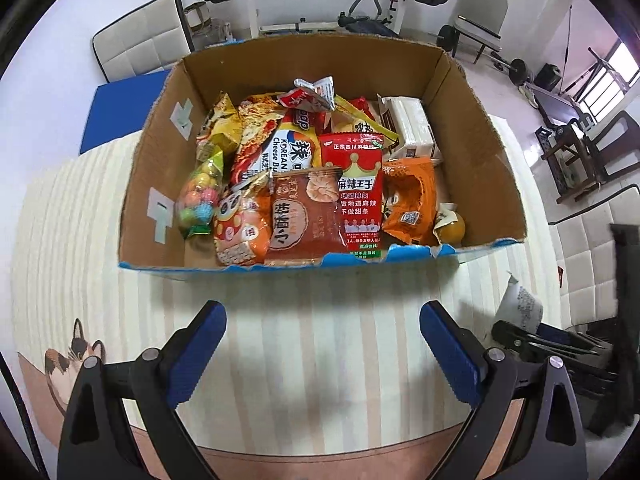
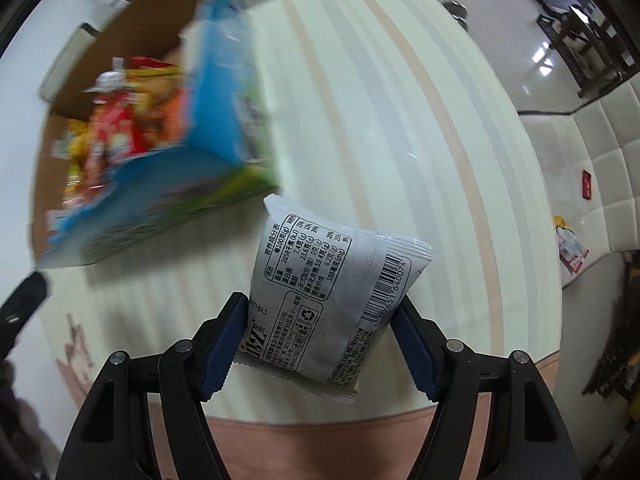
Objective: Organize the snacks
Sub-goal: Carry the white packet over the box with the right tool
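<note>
We see the right gripper (image 2: 318, 344) clamped on a silver-white snack packet (image 2: 320, 300) — its blue pads (image 2: 224, 350) press the packet's two sides, and the printed back with a nutrition table and barcode faces the camera. The packet hangs above the striped tabletop (image 2: 400, 120), clear of it, to the right of the cardboard box (image 2: 132, 28), which shows blurred at far left in the right wrist view.

In the left wrist view the left gripper (image 1: 322, 354) stands wide open with nothing between its blue pads (image 1: 192, 360), pointing down at the tabletop just near of the box (image 1: 472, 128). The box sits on the tabletop and is crowded with snacks: a red packet with a crown (image 1: 358, 196) near the middle, a brown-red packet (image 1: 300, 220) beside it on the left, an orange packet (image 1: 412, 200) on the right, a bag of coloured candy balls (image 1: 200, 196) at the left wall, and a white packet (image 1: 408, 124) at the far right. The same view catches the held packet (image 1: 520, 304) at the right — well apart from the box.
</note>
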### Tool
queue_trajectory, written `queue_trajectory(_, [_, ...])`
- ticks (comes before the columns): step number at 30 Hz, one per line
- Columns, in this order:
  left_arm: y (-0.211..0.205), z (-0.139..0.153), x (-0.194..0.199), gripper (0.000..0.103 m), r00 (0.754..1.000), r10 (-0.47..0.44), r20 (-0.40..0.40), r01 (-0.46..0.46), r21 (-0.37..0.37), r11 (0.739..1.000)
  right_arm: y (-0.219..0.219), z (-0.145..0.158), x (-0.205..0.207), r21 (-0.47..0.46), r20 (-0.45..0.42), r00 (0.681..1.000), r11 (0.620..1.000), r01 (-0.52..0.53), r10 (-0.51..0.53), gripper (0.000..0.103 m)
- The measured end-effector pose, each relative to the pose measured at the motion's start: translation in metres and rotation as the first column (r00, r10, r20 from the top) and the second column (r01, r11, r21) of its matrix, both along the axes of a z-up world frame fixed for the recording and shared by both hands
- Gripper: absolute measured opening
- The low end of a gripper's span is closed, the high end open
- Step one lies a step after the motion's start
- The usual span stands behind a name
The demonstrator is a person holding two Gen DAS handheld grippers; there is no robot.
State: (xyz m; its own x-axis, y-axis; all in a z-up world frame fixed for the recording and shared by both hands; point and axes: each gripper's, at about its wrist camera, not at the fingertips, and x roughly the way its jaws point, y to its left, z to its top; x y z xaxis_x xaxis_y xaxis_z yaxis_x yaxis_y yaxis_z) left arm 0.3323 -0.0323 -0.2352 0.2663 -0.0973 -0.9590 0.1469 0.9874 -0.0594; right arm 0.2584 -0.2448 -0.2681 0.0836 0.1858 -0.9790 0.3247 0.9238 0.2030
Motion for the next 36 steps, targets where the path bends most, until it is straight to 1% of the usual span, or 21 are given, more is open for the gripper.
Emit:
queue_trajectory(4, [0.007,0.017,-0.009,0.099,1.0,0.004,0.027,-0.003,-0.012,1.0,0.018,0.043,-0.006,0.028,0.077,0.997,0.999,-0.025,0.023,0.075])
queue_trajectory(7, [0.014,0.032,-0.014,0.099,0.999,0.008,0.05,-0.007,-0.02,1.0,0.009,0.071,-0.005,0.05,0.127,0.991,0.998,-0.047,0.04,0.075])
queue_trajectory(8, [0.016,0.038,-0.014,0.099,0.998,0.012,0.059,-0.01,-0.024,1.0,0.014,0.083,-0.003,0.053,0.149,0.988,0.997,-0.058,0.05,0.075])
queue_trajectory(10, [0.02,0.046,-0.012,0.099,0.997,0.018,0.07,-0.015,-0.033,0.999,0.01,0.096,0.003,0.06,0.179,0.982,0.995,-0.074,0.062,0.075])
queue_trajectory(12, [0.024,0.055,-0.005,0.099,0.996,0.022,0.083,-0.017,-0.057,0.998,0.013,0.114,0.019,0.061,0.21,0.974,0.993,-0.1,0.085,0.075])
queue_trajectory(14, [0.026,0.059,0.004,0.099,0.995,0.013,0.1,-0.005,-0.078,0.997,0.011,0.125,0.035,0.057,0.238,0.966,0.992,-0.115,0.099,0.075])
queue_trajectory(16, [0.029,0.061,0.017,0.099,0.995,0.016,0.099,-0.007,-0.095,0.995,0.017,0.133,0.056,0.043,0.258,0.959,0.991,-0.129,0.114,0.075])
queue_trajectory(17, [0.03,0.061,0.027,0.1,0.994,0.023,0.102,-0.012,-0.106,0.994,0.02,0.133,0.068,0.04,0.267,0.956,0.99,-0.136,0.12,0.075])
queue_trajectory(18, [0.031,0.061,0.036,0.103,0.994,0.024,0.104,-0.014,-0.1,0.995,0.023,0.134,0.08,0.033,0.27,0.954,0.989,-0.143,0.129,0.075])
queue_trajectory(20, [0.029,0.058,0.055,0.103,0.995,0.015,0.101,-0.007,-0.078,0.997,0.028,0.131,0.107,0.023,0.277,0.95,0.987,-0.157,0.144,0.075])
queue_trajectory(23, [0.029,0.05,0.092,0.103,0.996,0.001,0.087,0.003,-0.056,0.998,0.036,0.121,0.147,0.009,0.261,0.95,0.984,-0.179,0.17,0.075])
queue_trajectory(26, [0.03,0.041,0.12,0.103,0.997,-0.001,0.076,0.003,-0.024,1.0,0.041,0.098,0.189,-0.003,0.22,0.956,0.98,-0.199,0.195,0.075])
queue_trajectory(29, [0.033,0.028,0.151,0.103,0.998,0.008,0.057,-0.008,0.006,1.0,0.044,0.074,0.222,-0.012,0.181,0.962,0.978,-0.207,0.205,0.075])
queue_trajectory(32, [0.035,0.018,0.168,0.103,0.999,0.014,0.044,-0.015,0.021,1.0,0.048,0.051,0.246,-0.024,0.148,0.965,0.977,-0.214,0.215,0.075])
queue_trajectory(36, [0.033,0.002,0.189,0.102,1.0,0.01,0.025,-0.012,0.055,0.998,0.052,0.026,0.268,-0.022,0.12,0.966,0.974,-0.227,0.228,0.075])
